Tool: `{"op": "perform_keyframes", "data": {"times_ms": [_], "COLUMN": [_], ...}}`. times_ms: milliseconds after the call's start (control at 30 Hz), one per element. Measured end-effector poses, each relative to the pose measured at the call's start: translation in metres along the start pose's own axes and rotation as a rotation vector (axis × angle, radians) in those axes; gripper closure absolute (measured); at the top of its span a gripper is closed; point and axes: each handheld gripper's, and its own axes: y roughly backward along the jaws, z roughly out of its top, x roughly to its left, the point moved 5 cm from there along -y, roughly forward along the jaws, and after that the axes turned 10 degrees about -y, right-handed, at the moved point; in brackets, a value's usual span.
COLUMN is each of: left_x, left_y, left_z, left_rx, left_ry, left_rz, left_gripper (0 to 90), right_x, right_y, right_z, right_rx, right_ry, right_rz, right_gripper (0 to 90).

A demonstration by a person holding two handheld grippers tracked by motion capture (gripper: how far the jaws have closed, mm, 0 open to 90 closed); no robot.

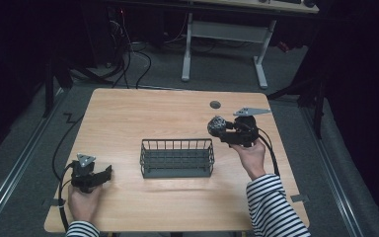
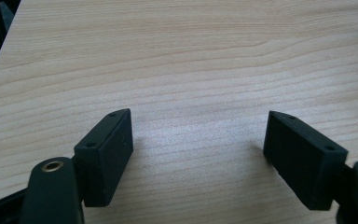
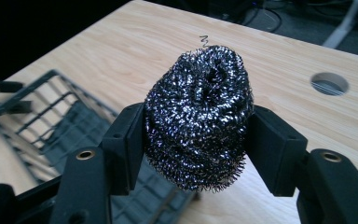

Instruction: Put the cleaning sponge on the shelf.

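My right gripper [image 3: 196,135] is shut on a steel wool scourer [image 3: 199,116], a dark shiny coil squeezed between both pads. In the high view the right gripper [image 1: 225,131] holds the scourer [image 1: 217,126] above the table, just right of and beyond a dark wire basket [image 1: 176,158] at the table's middle. The basket [image 3: 37,121] lies low at the left in the right gripper view and holds nothing that I can see. My left gripper [image 1: 104,174] rests near the front left corner, open; its jaws [image 2: 198,154] stand wide apart over bare wood.
The wooden table [image 1: 128,118] has a round cable hole [image 1: 215,104] near its far right edge, also seen as a hole [image 3: 329,83] in the right gripper view. Cables trail off the left edge. A white desk frame [image 1: 227,44] stands beyond on the floor.
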Motion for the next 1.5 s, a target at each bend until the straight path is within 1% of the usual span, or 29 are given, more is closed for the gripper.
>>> {"op": "perform_keyframes", "data": {"times_ms": [100,200,333,400,467,533,600,633,733,867,1000,1200,1267,1500], "left_x": [0.000,0.000,0.000,0.000,0.000,0.000,0.000,0.000,0.000,0.000,0.000,0.000,0.000,0.000], "left_y": [0.000,0.000,0.000,0.000,0.000,0.000,0.000,0.000,0.000,0.000,0.000,0.000,0.000,0.000], "left_z": [0.000,0.000,0.000,0.000,0.000,0.000,0.000,0.000,0.000,0.000,0.000,0.000,0.000,0.000], "left_rx": [0.000,0.000,0.000,0.000,0.000,0.000,0.000,0.000,0.000,0.000,0.000,0.000,-0.001,0.000], "left_ry": [0.000,-0.001,-0.001,-0.001,0.000,0.000,0.000,0.000,0.000,0.001,0.001,0.002,0.002,0.002], "left_rz": [0.000,-0.001,-0.001,-0.001,0.000,0.000,0.000,0.000,0.000,0.000,0.000,0.000,0.000,-0.001], "left_gripper": [24.5,24.5,24.5,24.5,24.5,24.6,24.6,24.6,24.6,24.6,24.7,24.8,24.8,24.9], "right_x": [0.013,0.024,0.037,0.043,0.048,0.051,0.053,0.054,0.057,0.064,0.069,0.074,0.075,0.076], "right_y": [0.004,0.004,0.003,0.003,0.000,-0.003,-0.005,-0.007,-0.012,-0.017,-0.028,-0.042,-0.045,-0.053], "right_z": [-0.002,-0.006,-0.011,-0.015,-0.021,-0.025,-0.028,-0.030,-0.034,-0.037,-0.043,-0.048,-0.049,-0.050], "right_rx": [0.005,0.021,0.038,0.037,0.061,0.069,0.078,0.088,0.109,0.121,0.150,0.183,0.192,0.204], "right_ry": [0.019,0.049,0.059,0.073,0.083,0.102,0.100,0.101,0.120,0.150,0.181,0.192,0.199,0.195], "right_rz": [0.035,0.050,0.084,0.094,0.097,0.086,0.098,0.095,0.092,0.088,0.065,0.071,0.066,0.045], "right_gripper": [40.9,40.8,40.7,40.6,40.5,40.6,40.6,40.6,40.6,40.5,40.5,40.4,40.3,39.9]}}
